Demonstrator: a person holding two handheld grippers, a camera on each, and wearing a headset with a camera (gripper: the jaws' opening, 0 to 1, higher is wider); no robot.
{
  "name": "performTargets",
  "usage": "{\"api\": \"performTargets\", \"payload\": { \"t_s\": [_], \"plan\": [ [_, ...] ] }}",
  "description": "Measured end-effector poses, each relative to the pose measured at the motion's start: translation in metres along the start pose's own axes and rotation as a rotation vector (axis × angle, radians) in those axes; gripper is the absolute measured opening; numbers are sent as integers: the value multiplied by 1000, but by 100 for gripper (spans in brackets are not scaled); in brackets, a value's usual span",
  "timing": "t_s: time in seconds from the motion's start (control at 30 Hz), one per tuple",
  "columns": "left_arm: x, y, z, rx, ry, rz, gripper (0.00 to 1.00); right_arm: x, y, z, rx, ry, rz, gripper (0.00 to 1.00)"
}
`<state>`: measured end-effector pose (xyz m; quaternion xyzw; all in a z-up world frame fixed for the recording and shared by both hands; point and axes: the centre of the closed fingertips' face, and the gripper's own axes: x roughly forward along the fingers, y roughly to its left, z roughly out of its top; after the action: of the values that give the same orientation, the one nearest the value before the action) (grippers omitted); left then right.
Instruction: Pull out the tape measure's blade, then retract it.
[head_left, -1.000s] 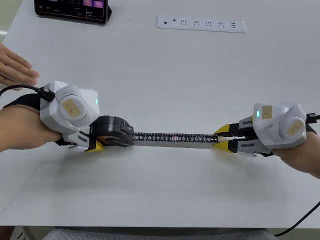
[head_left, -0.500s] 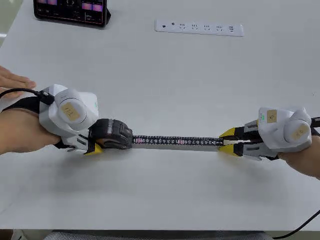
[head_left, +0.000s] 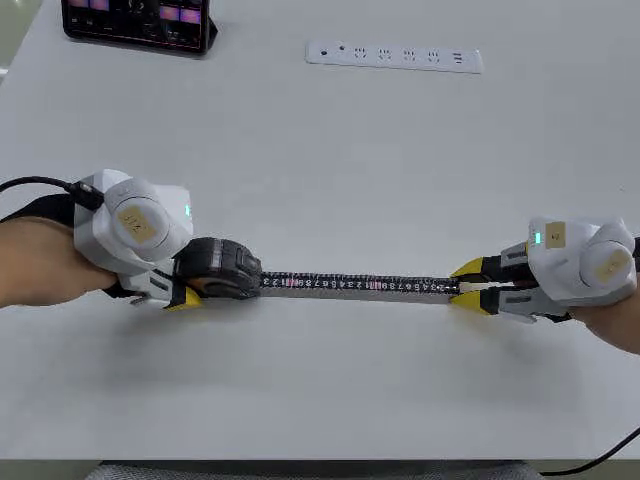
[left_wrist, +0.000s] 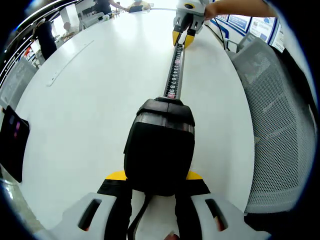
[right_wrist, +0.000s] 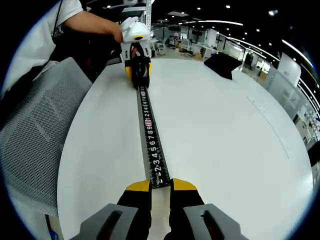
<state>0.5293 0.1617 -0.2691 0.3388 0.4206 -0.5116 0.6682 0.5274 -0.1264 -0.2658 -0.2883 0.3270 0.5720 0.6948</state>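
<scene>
My left gripper (head_left: 190, 292) clenches its jaws on the tape measure (head_left: 222, 268), a rounded black case near the white counter's (head_left: 330, 150) front edge; my right gripper (head_left: 468, 289) pinches the flat black blade (head_left: 360, 285), numbered 2–9.

Count: 1 tape measure (head_left: 220, 268); 2 grippers, left gripper (head_left: 198, 284) and right gripper (head_left: 463, 286); 1 power strip (head_left: 393, 56); 1 tablet (head_left: 135, 20); 1 mesh chair (left_wrist: 280, 115).

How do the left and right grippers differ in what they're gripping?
The left gripper clamps the bulky black case, jaws spread wide; the right gripper pinches the thin blade by its end, jaws nearly together. Both have yellow tips and are low over the white table.
</scene>
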Motion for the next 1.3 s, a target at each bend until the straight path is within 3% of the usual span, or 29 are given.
{"api": "performTargets", "payload": {
  "t_s": [0.43,1.0,1.3],
  "plan": [
    [-1,1,1,3,3,1,28,-10,-3,-12,1,26,-9,9],
    [-3,4,4,5,-27,27,29,-10,-3,-10,6,41,-3,10],
    [-3,5,5,-24,-26,28,29,-11,-2,-11,-19,84,6,12]
  ]
}}
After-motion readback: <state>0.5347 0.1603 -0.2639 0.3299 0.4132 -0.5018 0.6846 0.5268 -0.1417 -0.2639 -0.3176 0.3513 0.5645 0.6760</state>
